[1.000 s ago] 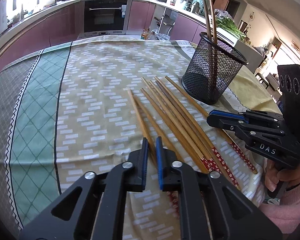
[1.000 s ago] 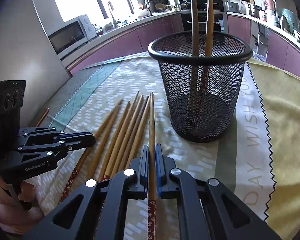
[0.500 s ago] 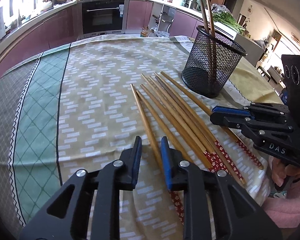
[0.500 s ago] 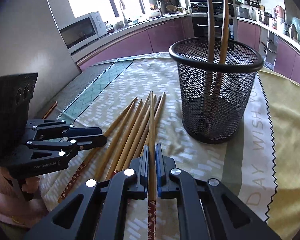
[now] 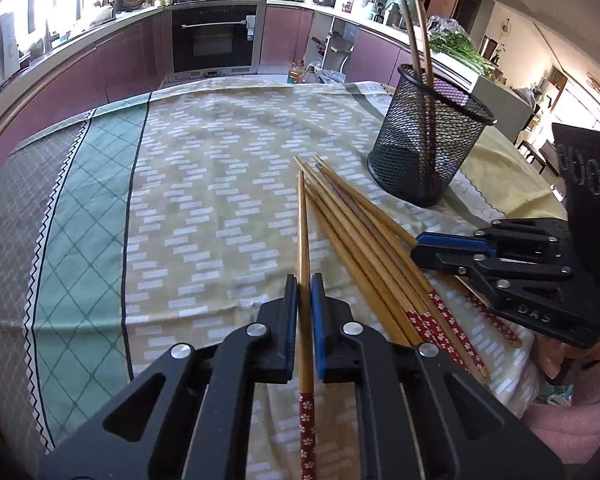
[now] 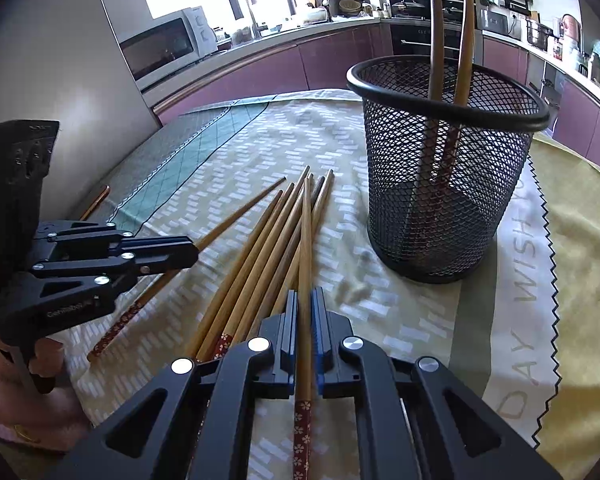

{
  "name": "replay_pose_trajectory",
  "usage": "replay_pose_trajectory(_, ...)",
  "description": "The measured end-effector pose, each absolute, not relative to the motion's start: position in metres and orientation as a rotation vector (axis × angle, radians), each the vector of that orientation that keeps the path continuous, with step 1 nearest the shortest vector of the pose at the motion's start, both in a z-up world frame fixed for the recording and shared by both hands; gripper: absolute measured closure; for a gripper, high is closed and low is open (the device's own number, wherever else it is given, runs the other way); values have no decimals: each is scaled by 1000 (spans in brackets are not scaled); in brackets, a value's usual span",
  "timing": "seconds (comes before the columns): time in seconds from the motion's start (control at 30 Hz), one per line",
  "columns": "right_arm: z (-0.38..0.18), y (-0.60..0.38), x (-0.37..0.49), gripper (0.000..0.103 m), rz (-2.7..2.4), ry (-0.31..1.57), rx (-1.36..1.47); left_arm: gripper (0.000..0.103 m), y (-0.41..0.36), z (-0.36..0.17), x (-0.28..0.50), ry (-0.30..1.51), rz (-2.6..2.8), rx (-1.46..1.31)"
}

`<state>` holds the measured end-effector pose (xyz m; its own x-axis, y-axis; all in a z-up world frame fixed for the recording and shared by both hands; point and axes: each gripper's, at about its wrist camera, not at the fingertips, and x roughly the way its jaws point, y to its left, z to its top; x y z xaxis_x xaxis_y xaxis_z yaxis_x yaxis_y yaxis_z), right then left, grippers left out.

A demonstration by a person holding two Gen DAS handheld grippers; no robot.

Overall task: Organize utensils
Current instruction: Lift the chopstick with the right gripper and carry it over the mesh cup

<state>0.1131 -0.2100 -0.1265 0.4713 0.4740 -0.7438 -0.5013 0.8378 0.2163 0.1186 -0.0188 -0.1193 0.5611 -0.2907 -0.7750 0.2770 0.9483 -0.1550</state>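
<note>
Chopsticks lie on patterned tablecloth; purple kitchen cabinets behind.

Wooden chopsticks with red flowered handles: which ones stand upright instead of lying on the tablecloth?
The two chopsticks leaning inside the black mesh holder, handles down. The rest lie fanned on the cloth beside it, apart from one clamped in each gripper.

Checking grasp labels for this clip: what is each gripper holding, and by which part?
Each holds one chopstick on its bare wood just ahead of the red flowered end: left gripper its chopstick, right gripper its chopstick.
</note>
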Motion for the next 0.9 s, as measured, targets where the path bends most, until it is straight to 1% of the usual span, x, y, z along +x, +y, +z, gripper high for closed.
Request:
replay_pose_trajectory(0.23,-125,-211,115,96,597,901,-43,95,-28,-120,113,928,-397,-3)
replay_pose_trajectory(0.6,-125,-205,121,96,600,904,-68,93,-33,-130,126,973,-433,1)
replay_pose_trajectory(0.67,-123,-205,119,97,603,894,-70,95,-35,-129,128,971,-425,13)
replay_pose_trajectory(0.9,-106,-214,109,97,610,839,-56,96,-39,-117,125,941,-448,0)
